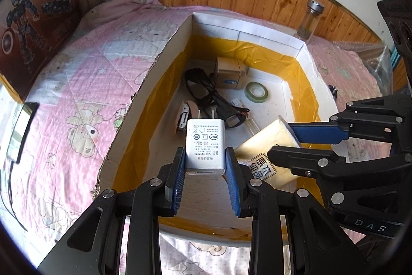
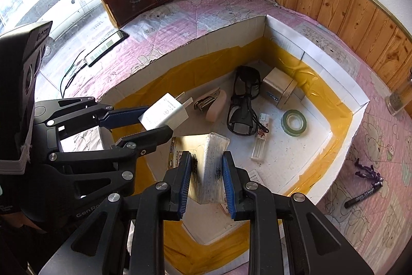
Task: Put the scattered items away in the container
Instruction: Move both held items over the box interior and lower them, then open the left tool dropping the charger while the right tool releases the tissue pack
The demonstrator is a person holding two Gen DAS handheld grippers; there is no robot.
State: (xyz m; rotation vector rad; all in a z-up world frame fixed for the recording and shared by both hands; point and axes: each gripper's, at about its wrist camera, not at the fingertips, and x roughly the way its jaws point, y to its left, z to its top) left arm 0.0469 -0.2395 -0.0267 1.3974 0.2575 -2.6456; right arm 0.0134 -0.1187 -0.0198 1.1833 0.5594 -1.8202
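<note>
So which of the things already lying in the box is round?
The green tape roll, lying flat by the box's yellow-taped far wall; the glasses, stapler and metal tin beside it aren't ring-shaped.

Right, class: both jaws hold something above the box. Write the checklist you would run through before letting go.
1. Left gripper jaws clamp the white charger: ok.
2. Right gripper jaws clamp the tissue pack: ok.
3. Both loads inside the cardboard box walls: ok.
4. Bare floor beneath each load: cannot tell.
5. Grippers apart: ok.
6. Black marker and purple figure boxed: not ok.
</note>
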